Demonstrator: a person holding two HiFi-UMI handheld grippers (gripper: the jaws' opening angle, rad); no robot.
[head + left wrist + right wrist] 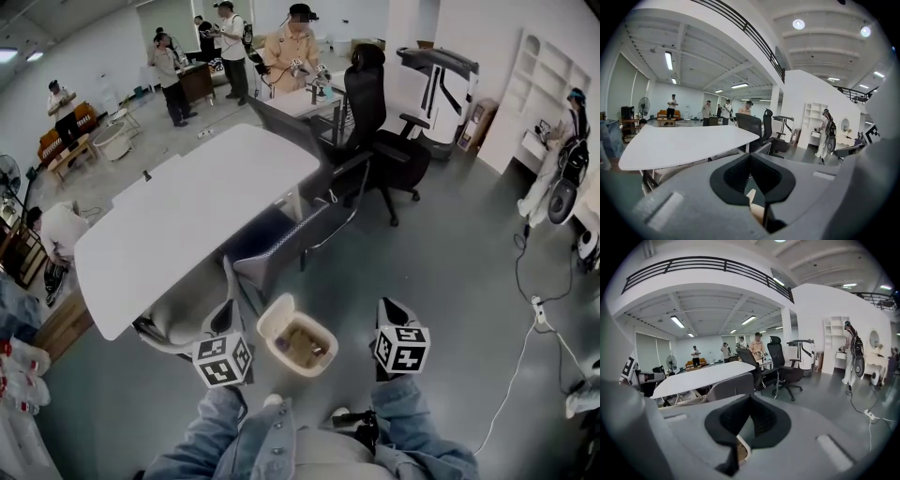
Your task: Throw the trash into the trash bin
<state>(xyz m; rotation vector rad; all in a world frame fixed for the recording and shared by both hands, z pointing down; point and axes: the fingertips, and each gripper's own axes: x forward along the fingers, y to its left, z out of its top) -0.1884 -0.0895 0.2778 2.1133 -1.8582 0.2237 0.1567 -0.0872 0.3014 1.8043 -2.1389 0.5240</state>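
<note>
A cream trash bin (273, 320) stands on the grey floor just ahead of the person's knees, with brownish trash inside. My left gripper (228, 304) hovers at the bin's left side and my right gripper (385, 302) at its right, both apart from it. Each is shut with nothing between its fingers. In the left gripper view my left gripper (750, 155) points across the room, and a bit of the cream bin (757, 211) shows below its jaws. In the right gripper view my right gripper (749, 397) has the bin's rim (742, 446) under it.
A large white table (187, 216) stands ahead on the left with a pale chair (173, 326) tucked under it close to my left gripper. A grey chair (281, 239) and a black office chair (375, 122) lie beyond the bin. A cable (530, 328) runs along the floor at the right. Several people stand far off.
</note>
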